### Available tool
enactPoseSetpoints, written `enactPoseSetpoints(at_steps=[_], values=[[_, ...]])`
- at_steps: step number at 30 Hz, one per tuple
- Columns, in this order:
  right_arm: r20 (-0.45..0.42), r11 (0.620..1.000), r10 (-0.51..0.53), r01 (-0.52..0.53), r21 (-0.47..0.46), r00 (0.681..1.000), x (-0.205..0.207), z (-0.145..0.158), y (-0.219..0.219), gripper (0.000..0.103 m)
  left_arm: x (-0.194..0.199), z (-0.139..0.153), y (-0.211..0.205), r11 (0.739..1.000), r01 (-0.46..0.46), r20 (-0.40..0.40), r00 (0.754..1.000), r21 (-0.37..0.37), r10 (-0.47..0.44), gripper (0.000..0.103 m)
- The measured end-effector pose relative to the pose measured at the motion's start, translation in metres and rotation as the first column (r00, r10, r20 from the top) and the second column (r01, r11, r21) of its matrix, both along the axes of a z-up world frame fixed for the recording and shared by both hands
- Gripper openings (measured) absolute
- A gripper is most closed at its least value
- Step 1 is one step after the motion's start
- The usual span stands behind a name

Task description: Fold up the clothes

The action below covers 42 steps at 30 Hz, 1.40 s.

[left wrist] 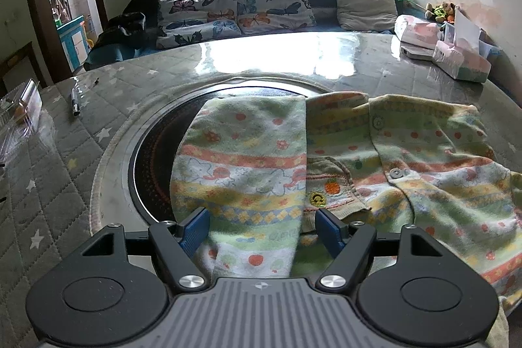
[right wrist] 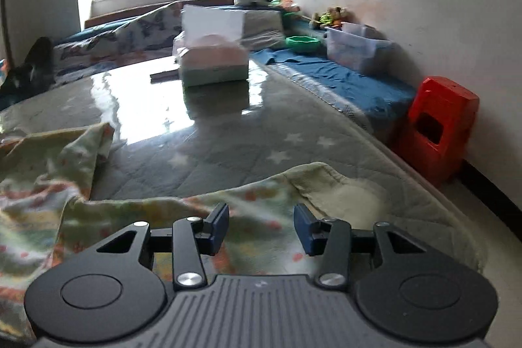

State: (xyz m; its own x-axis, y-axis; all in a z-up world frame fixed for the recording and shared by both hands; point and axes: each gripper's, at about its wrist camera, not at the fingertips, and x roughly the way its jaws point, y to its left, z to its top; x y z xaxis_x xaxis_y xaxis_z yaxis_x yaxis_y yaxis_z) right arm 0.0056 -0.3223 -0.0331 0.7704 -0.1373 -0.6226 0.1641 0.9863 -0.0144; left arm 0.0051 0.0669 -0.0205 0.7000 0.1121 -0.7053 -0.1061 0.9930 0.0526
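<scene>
Left gripper [left wrist: 261, 229] hangs open over the folded left sleeve of the pastel striped, fruit-print baby cardigan [left wrist: 407, 158] on the quilted grey table [left wrist: 58, 152], right gripper [right wrist: 261, 229] open above its outstretched right sleeve, nearer that end

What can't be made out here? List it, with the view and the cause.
- Left wrist view: the near hem of the patterned garment is hidden behind the left gripper.
- Left wrist view: most of the dark round inset in the table lies under the garment.
- Right wrist view: the sleeve print is blurred; the right gripper covers its near part.
- Right wrist view: the clear bin contents are too blurred.
</scene>
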Motion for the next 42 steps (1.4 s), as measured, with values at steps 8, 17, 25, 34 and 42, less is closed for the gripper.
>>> enactPoseSetpoints(at_steps=[8, 17, 25, 34, 42], values=[[-0.019, 0.992, 0.106, -0.104, 0.075, 0.994, 0.012, -0.008, 0.019, 0.061, 0.009, 0.013, -0.007, 1.0, 0.013, 0.032, 0.999, 0.015, -0.014, 0.074], [-0.016, 0.99, 0.123, -0.121, 0.073, 0.992, 0.013, -0.013, 0.031, 0.085, 0.05, 0.017, -0.022, 0.997, 0.04, 0.058, 0.997, 0.06, -0.044, 0.074], [-0.007, 0.988, 0.135, -0.134, 0.083, 0.991, 0.015, -0.014, 0.031, 0.092, 0.095, -0.003, -0.029, 0.989, 0.038, 0.009, 0.999, 0.146, -0.04, 0.051], [-0.005, 0.987, 0.138, -0.137, 0.083, 0.99, 0.015, -0.015, 0.029, 0.093, 0.079, 0.008, 0.01, 0.99, -0.048, 0.047, 0.998, 0.13, 0.042, 0.005], [-0.012, 0.989, 0.136, -0.135, 0.065, 0.991, 0.016, -0.015, 0.033, 0.093, 0.03, 0.039, 0.077, 0.969, -0.241, 0.148, 0.962, 0.056, 0.231, 0.002]])
